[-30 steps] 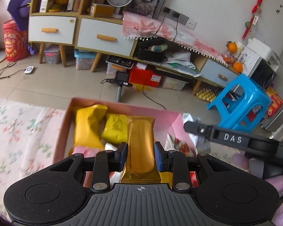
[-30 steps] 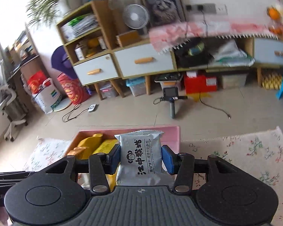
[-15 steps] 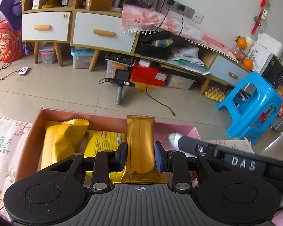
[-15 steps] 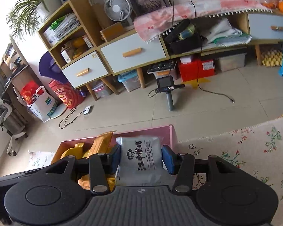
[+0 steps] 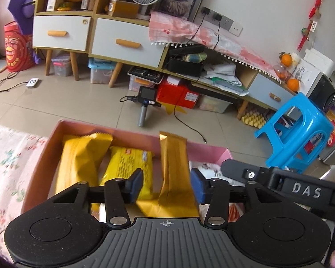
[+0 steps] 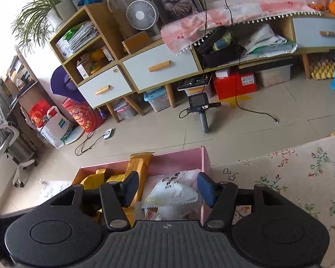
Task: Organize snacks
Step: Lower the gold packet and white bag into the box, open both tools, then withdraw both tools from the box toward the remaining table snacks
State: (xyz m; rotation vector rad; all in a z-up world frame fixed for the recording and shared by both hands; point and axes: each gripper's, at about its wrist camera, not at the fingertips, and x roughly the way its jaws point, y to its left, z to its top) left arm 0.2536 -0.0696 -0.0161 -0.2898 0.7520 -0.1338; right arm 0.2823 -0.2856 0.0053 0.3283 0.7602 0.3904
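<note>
Snacks fill the pink box on the floral cloth. Left gripper, its jaws just opened and released, has the gold packet standing loose between them, leaning toward the right pad. Right gripper, jaws likewise just opened, hangs over the white packet lying in the box's right end, pads clear of it.

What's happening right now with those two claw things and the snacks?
Left gripper fingers just opened, gold packet loose between them. Right gripper fingers just opened, white packet dropped into pink box. Nothing blocking.
</note>
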